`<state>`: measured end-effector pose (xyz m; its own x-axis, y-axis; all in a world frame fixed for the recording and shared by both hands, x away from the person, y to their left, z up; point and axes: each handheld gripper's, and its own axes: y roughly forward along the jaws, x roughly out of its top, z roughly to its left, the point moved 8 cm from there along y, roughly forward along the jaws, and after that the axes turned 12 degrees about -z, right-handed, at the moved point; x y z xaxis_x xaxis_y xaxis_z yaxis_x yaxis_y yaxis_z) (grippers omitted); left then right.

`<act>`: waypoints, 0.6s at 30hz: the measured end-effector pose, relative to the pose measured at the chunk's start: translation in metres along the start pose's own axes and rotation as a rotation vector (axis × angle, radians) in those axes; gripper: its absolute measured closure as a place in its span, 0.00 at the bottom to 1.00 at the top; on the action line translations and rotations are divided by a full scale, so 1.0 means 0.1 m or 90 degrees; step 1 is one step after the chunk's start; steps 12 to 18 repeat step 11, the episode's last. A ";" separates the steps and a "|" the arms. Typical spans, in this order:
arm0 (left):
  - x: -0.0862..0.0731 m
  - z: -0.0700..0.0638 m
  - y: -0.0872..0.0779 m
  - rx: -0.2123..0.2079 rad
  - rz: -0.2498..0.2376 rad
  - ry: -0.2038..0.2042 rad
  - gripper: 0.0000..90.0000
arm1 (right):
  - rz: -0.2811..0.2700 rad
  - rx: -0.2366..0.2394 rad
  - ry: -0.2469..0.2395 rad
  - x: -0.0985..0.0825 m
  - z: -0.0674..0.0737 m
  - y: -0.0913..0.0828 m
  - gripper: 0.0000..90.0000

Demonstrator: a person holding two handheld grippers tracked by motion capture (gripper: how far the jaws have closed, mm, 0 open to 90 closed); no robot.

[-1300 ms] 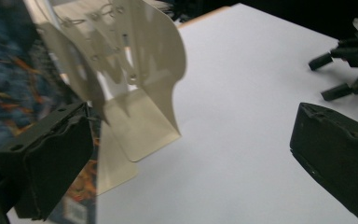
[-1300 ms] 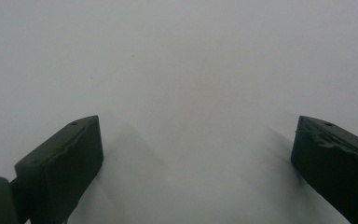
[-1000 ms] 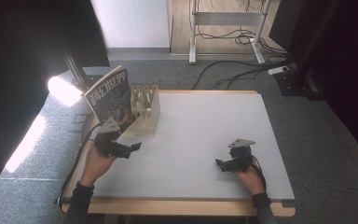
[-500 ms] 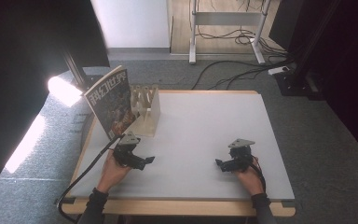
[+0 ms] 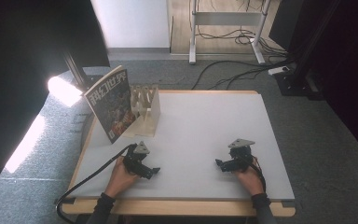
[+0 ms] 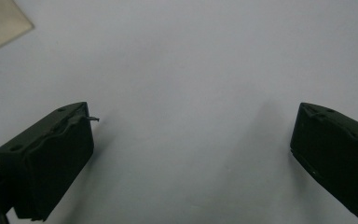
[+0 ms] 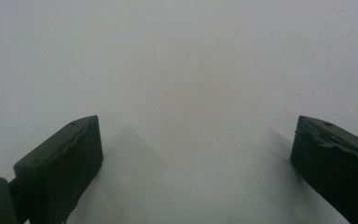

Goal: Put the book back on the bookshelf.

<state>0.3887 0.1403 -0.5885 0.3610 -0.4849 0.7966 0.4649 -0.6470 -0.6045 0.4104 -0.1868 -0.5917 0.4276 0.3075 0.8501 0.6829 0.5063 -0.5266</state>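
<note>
A magazine (image 5: pixel 111 103) with a colourful cover stands upright, leaning in the left end of a pale wooden slotted rack (image 5: pixel 148 111) at the table's back left. My left gripper (image 5: pixel 152 171) rests low on the white tabletop (image 5: pixel 200 126) near the front left, well in front of the rack. Its jaws stand wide apart with nothing between them (image 6: pixel 193 112). My right gripper (image 5: pixel 220 164) lies near the front right, pointing left. It is also open over bare white surface (image 7: pixel 196 122).
A tan corner of the rack's base (image 6: pixel 0 21) shows at the top left of the left gripper view. A black cable (image 5: pixel 86 179) trails from the left gripper off the table's front left. Grey carpet, a metal stand (image 5: pixel 223 28) and floor cables lie beyond the table.
My left gripper has drawn back from beside the magazine and rack toward the front edge and a little to the right. The right gripper has stayed put.
</note>
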 end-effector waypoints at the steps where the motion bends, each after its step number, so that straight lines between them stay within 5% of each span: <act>1: 0.00 0.00 0.00 0.000 0.000 -0.001 0.00 | 0.000 0.000 0.000 0.00 0.00 0.00 0.02; 18: -0.01 0.00 0.00 0.002 -0.001 0.001 0.00 | -0.001 -0.001 0.000 0.00 0.00 0.00 0.02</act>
